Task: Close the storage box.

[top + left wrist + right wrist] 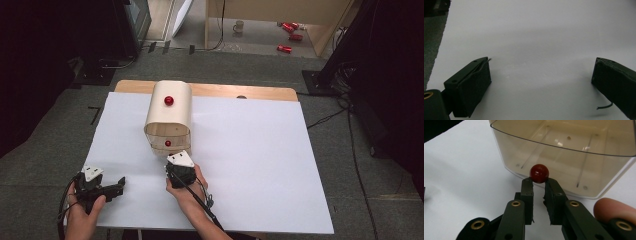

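Right gripper: jaws drawn close together, their tips clamped on the base of the red knob of a drawer; the ball itself stands just clear above the pads. A fingertip of the holding hand shows at lower right of the right gripper view.

Drawer: translucent beige plastic, front wall curved, interior bare with moulded ribs and small studs. It is the lowest tier of the cabinet, which stands at the far left-centre of the white table. A second red knob sits on the cabinet's top face.

Left gripper: jaws wide apart, nothing between them, resting low over bare tabletop, well apart from the cabinet at the near left corner.

Handling note, as a judgement: the step in hand looks like drawing the drawer out by its knob. Pull straight along the drawer's run, level with the table, keeping the pinch behind the ball so it cannot slip off. The light cabinet may slide forward; the idle left gripper could brace it.
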A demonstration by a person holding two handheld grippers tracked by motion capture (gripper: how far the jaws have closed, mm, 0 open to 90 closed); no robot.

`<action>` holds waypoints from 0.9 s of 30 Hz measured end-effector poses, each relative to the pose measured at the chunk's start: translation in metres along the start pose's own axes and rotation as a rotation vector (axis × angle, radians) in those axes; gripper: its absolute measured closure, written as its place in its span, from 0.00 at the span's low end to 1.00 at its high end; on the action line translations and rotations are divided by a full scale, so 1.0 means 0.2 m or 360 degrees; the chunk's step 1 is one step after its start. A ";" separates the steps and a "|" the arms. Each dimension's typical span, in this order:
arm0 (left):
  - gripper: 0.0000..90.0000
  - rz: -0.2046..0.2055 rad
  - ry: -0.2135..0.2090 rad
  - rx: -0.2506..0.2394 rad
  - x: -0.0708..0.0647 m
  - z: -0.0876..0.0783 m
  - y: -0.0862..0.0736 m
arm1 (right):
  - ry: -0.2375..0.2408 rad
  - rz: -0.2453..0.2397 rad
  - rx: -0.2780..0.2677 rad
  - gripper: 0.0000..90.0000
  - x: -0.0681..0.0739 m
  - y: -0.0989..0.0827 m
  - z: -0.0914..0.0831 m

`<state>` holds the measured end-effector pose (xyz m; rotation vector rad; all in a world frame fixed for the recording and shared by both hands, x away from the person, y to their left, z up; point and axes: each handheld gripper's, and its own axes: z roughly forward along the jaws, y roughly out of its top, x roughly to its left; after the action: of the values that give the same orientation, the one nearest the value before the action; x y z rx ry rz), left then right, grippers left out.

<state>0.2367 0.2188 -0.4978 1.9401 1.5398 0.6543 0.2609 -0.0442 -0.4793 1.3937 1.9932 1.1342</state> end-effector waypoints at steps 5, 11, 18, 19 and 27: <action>0.03 0.0000 0.0000 0.0000 0.00 0.00 0.00 | 0.0035 0.0017 0.0009 0.75 -0.02 0.00 0.00; 0.03 0.0001 0.0001 0.0002 0.00 0.00 0.00 | 0.0105 -0.0031 0.0079 0.16 -0.04 0.00 -0.03; 0.03 0.0004 0.0003 0.0003 0.00 0.00 0.00 | 0.0067 -0.0049 0.0064 0.12 -0.15 0.00 -0.10; 0.03 0.0004 0.0003 0.0003 0.00 0.00 0.00 | 0.0061 -0.0050 0.0061 0.11 -0.16 0.00 -0.11; 0.03 0.0003 0.0004 0.0003 0.00 0.00 0.00 | 0.0007 -0.0003 0.0055 0.11 -0.34 -0.02 -0.22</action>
<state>0.2369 0.2185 -0.4978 1.9430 1.5405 0.6567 0.2532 -0.1227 -0.4639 1.4074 2.0256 1.1080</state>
